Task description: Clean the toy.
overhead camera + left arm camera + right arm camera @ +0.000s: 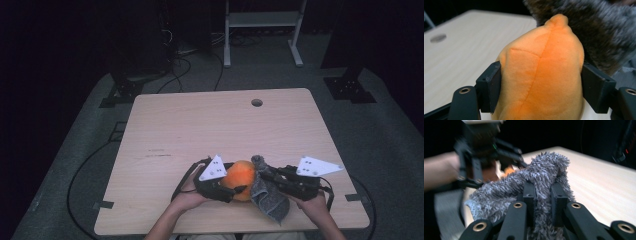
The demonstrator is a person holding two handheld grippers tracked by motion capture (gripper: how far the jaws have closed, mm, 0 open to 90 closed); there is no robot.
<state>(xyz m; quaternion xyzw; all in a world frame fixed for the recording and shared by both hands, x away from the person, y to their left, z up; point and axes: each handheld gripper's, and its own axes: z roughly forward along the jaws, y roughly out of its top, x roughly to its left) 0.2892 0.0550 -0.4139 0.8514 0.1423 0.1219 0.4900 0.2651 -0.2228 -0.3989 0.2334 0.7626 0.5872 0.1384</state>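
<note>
An orange plush toy (240,178) sits near the table's front edge, and my left gripper (235,189) is shut on it. In the left gripper view the two black jaws press into both sides of the orange plush toy (541,75). A grey fuzzy cloth (267,192) hangs right beside the toy, touching it. My right gripper (265,176) is shut on that cloth; in the right gripper view the grey cloth (534,185) is pinched between the jaws and bunches up over them. The left gripper (477,157) appears blurred behind the cloth.
The light wooden table (200,130) has a round cable hole (256,102) near its far edge. Beyond the table stand a white metal frame (262,30) and dark stands, with cables on the grey floor.
</note>
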